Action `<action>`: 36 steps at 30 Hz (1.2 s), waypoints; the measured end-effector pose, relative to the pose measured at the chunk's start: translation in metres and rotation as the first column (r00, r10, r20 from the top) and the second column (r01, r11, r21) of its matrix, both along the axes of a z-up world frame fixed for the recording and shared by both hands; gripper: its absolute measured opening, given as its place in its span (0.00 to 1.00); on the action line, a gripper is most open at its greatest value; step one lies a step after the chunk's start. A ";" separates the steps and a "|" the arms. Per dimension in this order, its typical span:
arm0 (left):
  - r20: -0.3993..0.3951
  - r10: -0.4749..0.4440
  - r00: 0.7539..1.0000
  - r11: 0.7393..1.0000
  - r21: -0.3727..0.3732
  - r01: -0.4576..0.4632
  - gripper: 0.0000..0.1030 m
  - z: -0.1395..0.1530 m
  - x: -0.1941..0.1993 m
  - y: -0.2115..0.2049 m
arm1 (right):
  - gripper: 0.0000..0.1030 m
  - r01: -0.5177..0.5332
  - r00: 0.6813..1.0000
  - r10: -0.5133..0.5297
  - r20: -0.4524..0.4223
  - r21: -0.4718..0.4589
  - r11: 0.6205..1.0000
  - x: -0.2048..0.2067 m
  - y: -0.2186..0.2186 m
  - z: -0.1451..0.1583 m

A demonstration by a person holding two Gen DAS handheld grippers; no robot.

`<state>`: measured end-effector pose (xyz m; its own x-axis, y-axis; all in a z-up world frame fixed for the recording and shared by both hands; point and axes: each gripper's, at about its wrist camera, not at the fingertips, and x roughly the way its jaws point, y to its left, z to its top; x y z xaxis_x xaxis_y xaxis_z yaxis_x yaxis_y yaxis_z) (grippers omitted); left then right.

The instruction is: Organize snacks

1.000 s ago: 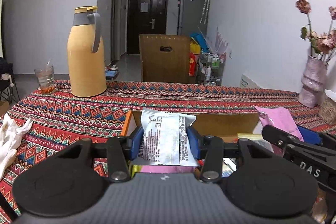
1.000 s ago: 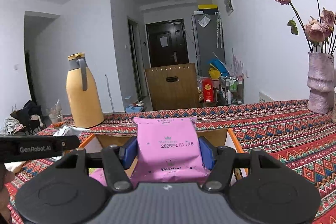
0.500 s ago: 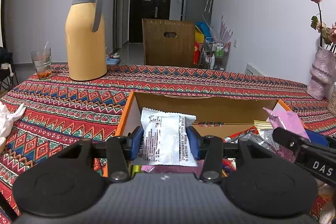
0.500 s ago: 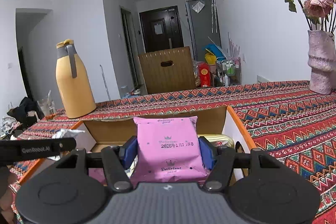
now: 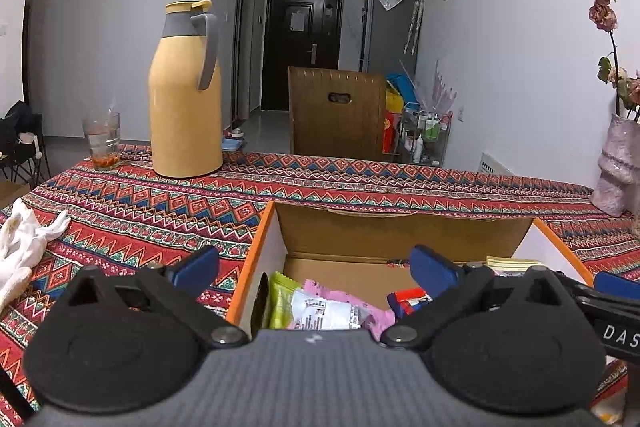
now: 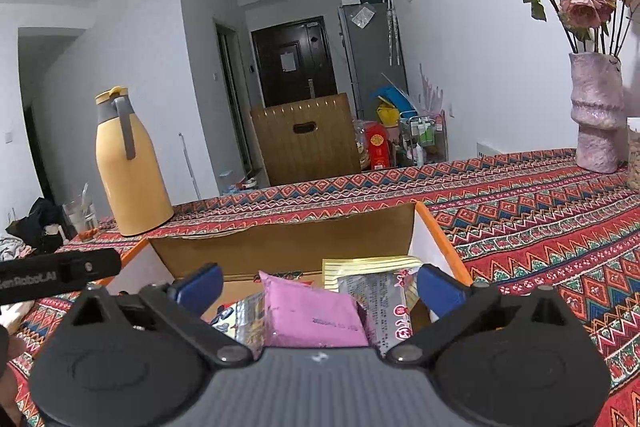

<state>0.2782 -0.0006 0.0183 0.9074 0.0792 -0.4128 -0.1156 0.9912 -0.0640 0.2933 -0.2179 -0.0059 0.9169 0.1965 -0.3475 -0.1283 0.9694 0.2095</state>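
Both grippers' jaws are opening w/ nothing pinched: left gripper (image 5: 314, 265) wide apart over the orange-edged cardboard box (image 5: 400, 231), white printed foil snack packet (image 5: 326, 311) lying loose below it; right gripper (image 6: 318, 281) spread too, pink plastic snack pouch (image 6: 312, 311) lying in the box. Judging: these 2 are stowed w/ other packets. Yellow thermos jug (image 5: 186, 99) at 11 o'clock. Can't tell if snacks remain outside.

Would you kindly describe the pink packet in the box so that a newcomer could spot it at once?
On the patterned tablecloth stands an open cardboard box with orange edges. Inside, toward its right end, just ahead of the right hand-held gripper, lies the pink packet. It is plain matte pink with small dark print, unlike the silvery wrapper and yellow striped packet beside it.
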 end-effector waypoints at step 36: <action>-0.009 -0.020 1.000 1.000 -0.003 0.020 1.00 0.027 -0.028 0.000 | 1.00 -0.026 0.999 0.028 0.040 -0.045 0.999 -0.042 0.004 0.026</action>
<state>0.2499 -0.0003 0.0457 0.9052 0.0599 -0.4207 -0.0966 0.9931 -0.0663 0.2514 -0.2144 0.0198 0.9249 0.2062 -0.3193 -0.1617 0.9737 0.1604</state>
